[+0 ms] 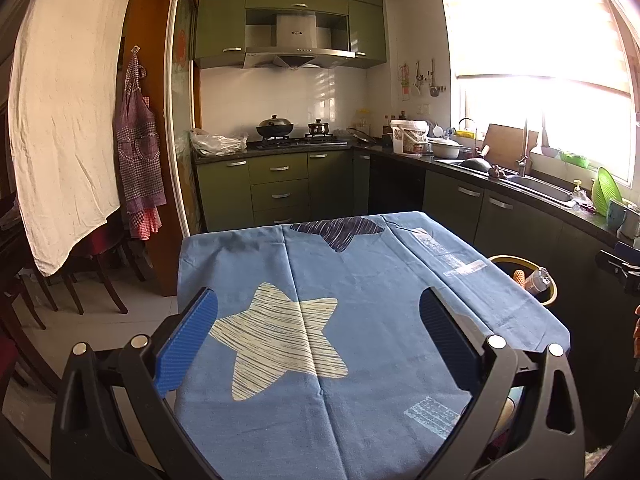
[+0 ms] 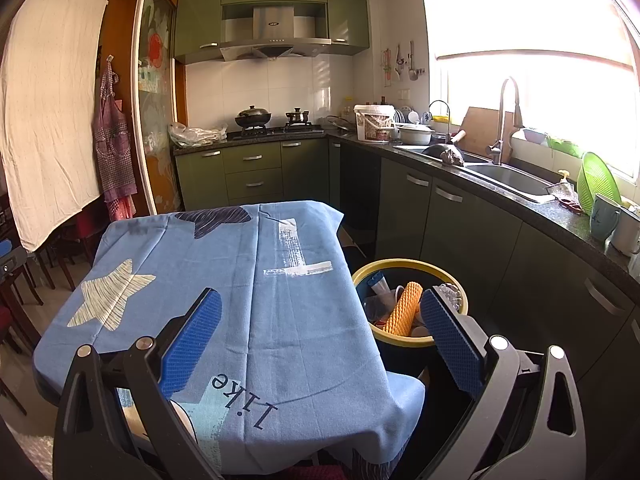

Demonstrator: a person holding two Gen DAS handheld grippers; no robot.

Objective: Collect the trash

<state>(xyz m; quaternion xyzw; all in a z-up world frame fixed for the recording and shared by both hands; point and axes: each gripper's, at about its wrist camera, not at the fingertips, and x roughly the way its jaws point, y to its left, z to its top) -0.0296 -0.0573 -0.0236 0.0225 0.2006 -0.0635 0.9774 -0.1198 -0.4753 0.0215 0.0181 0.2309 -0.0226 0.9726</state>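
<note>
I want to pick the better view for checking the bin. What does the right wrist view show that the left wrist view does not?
Only the right wrist view: the bin's inside, with an orange foam sleeve and other trash, and the word "like" on the cloth. Only the left wrist view: the whole pale star centred between its fingers. Both: the blue cloth with no trash on it, the kitchen counters, and an open, empty tool, left and right.
</note>
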